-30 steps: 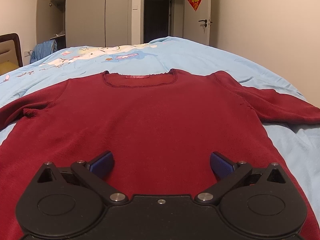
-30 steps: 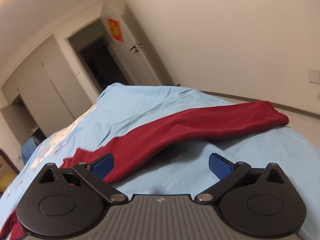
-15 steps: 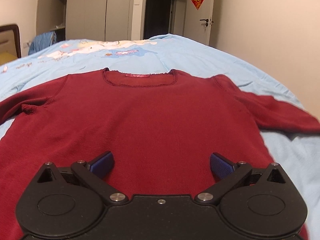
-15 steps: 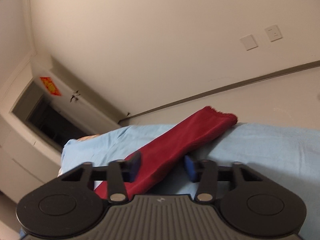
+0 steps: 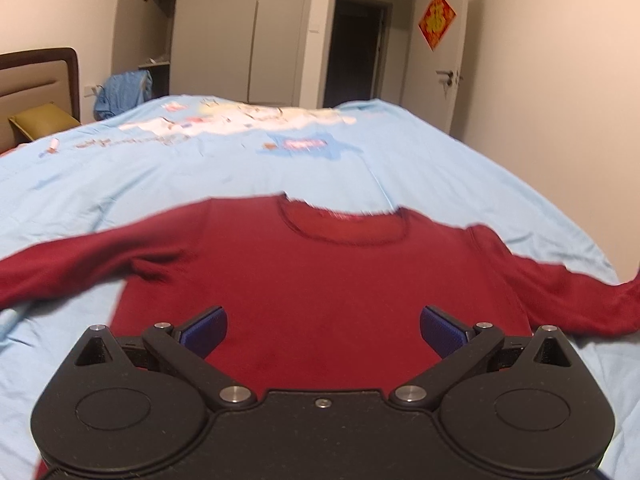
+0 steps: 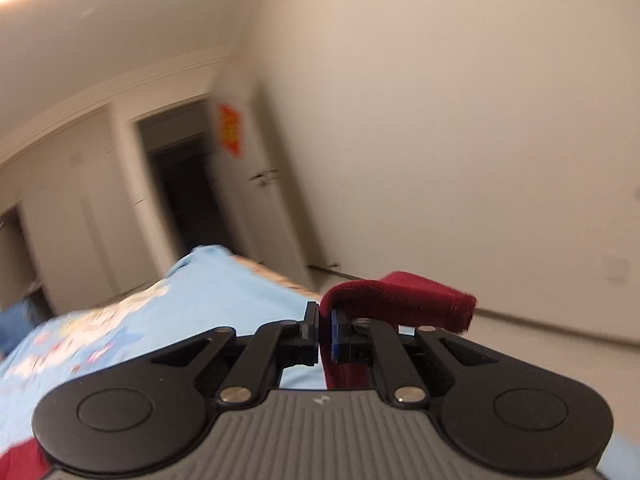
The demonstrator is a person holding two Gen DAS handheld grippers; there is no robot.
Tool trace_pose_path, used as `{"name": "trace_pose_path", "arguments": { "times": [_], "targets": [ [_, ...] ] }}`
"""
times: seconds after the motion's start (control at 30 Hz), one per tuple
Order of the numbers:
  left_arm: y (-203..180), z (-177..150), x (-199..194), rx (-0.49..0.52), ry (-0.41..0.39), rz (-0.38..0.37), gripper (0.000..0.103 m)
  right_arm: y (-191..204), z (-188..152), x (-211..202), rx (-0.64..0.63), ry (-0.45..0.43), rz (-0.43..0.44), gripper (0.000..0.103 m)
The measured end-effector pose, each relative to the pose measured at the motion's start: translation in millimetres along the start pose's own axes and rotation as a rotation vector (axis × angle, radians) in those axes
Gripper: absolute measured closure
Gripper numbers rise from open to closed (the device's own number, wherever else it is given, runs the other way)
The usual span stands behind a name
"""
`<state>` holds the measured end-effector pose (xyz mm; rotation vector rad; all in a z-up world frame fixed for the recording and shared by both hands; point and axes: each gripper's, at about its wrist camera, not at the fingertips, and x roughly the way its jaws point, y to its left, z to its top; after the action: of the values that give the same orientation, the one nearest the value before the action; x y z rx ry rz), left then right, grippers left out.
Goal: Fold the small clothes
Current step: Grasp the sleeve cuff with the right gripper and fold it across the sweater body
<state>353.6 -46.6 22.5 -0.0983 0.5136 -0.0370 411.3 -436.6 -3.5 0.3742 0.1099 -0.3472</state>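
Left gripper (image 5: 323, 330): jaws wide apart, empty, low centre of the frame over the red sweater (image 5: 320, 280). Sweater lies flat on the blue bed (image 5: 200, 168), neckline up-frame, sleeves out to both edges. Right gripper (image 6: 325, 334): jaws pinched on the sweater's sleeve (image 6: 404, 296), whose cuff flops over right of centre, raised off the bed.
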Motion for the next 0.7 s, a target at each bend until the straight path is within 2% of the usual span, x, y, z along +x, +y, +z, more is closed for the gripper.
{"name": "trace_pose_path", "arguments": {
  "times": [0.2, 0.37, 0.5, 0.53, 0.7],
  "targets": [
    [32, 9, -21, -0.057, -0.032, 0.048, 0.001, 103, 1, 6, -0.276, -0.013, 0.219, 0.097],
    [65, 12, -37, -0.113, -0.060, 0.100, 0.001, 199, -28, -12, -0.572, -0.044, 0.367, 0.097],
    [91, 11, -48, -0.157, -0.077, 0.142, 0.001, 269, -74, -33, -0.849, -0.034, 0.465, 0.097],
    [97, 11, -50, -0.167, -0.078, 0.151, 0.001, 290, -91, -50, -0.944, -0.048, 0.487, 0.097],
    [121, 3, -55, -0.208, -0.072, 0.189, 0.001, 334, -180, -93, -1.383, -0.079, 0.601, 0.097]
  ]
}}
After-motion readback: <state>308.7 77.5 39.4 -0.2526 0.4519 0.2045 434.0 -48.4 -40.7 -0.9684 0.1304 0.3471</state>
